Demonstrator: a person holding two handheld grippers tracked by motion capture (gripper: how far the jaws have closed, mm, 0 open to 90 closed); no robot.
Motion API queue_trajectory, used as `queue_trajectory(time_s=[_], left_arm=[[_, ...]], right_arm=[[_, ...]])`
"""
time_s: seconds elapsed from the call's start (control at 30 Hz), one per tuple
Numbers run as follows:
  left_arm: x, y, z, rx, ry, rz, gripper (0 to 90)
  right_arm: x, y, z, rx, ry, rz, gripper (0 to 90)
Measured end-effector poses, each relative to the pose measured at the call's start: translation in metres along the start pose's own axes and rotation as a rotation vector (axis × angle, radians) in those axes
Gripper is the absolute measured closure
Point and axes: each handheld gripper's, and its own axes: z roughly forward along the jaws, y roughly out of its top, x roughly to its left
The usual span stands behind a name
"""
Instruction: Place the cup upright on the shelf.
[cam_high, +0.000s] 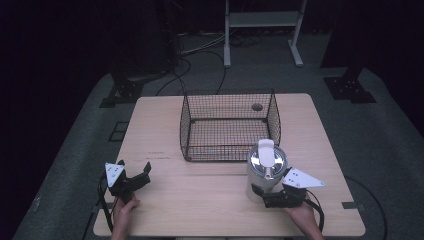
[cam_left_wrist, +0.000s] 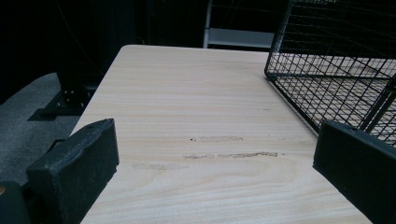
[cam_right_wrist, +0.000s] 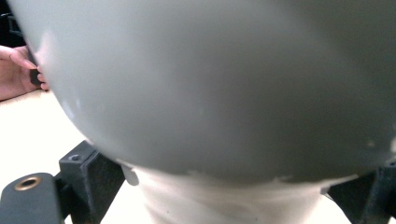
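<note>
High view: right gripper (cam_high: 270, 196) jaws clasp the kettle (cam_high: 266, 170); left gripper (cam_high: 134, 181) gapes wide.

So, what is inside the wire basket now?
The wire basket holds nothing visible; bare table wood shows through its mesh floor. The white pot hides part of its near right corner.

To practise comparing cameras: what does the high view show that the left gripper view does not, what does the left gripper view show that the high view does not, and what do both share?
High view alone: the white jug standing on the table's near right, the right gripper at its base, both hands, and the floor with a stand's legs beyond the table.

Left gripper view alone: faint scuff marks on the wood, seen close between the left gripper's wide-apart jaws.

Both: the wooden table and the wire basket, with nothing in it.
</note>
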Motion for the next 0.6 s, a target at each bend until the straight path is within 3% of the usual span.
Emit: queue_trajectory(time_s=[0.33, 0.43, 0.6], left_arm=[[0.0, 0.0, 0.0, -0.003, 0.0, 0.006, 0.0], [0.0, 0.0, 0.0, -0.004, 0.0, 0.004, 0.0], [0.0, 0.0, 0.0, -0.004, 0.001, 0.002, 0.0]], right_arm=[[-0.001, 0.003, 0.001, 0.017, 0.004, 0.006, 9.1], [-0.001, 0.008, 0.004, 0.012, 0.035, 0.033, 9.2], [0.003, 0.018, 0.009, 0.002, 0.056, 0.018, 9.2]])
